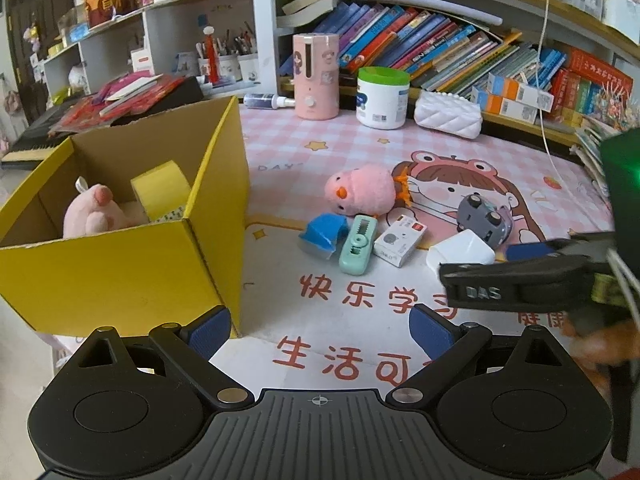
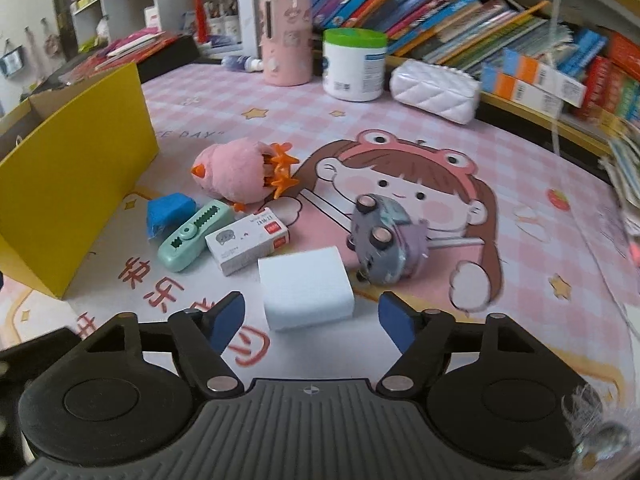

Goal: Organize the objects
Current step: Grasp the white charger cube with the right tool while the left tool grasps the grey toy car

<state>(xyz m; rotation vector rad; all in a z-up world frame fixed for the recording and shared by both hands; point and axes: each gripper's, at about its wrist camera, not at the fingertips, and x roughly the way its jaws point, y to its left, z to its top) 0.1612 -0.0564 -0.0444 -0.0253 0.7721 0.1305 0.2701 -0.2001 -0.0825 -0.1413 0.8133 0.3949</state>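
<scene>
A yellow cardboard box [image 1: 120, 264] stands at the left and holds a pink plush pig [image 1: 94, 212] and a yellow tape roll [image 1: 162, 192]. On the mat lie a pink plush chick [image 2: 236, 172], a blue piece [image 2: 166, 210], a mint green stapler-like tool [image 2: 192, 236], a small white carton [image 2: 248, 240], a white block [image 2: 306, 288] and a grey toy car [image 2: 382, 240]. My left gripper [image 1: 320, 328] is open and empty beside the box. My right gripper [image 2: 312, 316] is open, with the white block just ahead between its fingers; it also shows in the left wrist view [image 1: 520, 280].
At the back stand a pink humidifier [image 1: 316, 76], a white tub with green lid [image 1: 382, 98] and a white quilted pouch [image 1: 448, 114]. Bookshelves [image 1: 440, 48] line the back and right. A white cable [image 1: 546, 80] hangs at the right.
</scene>
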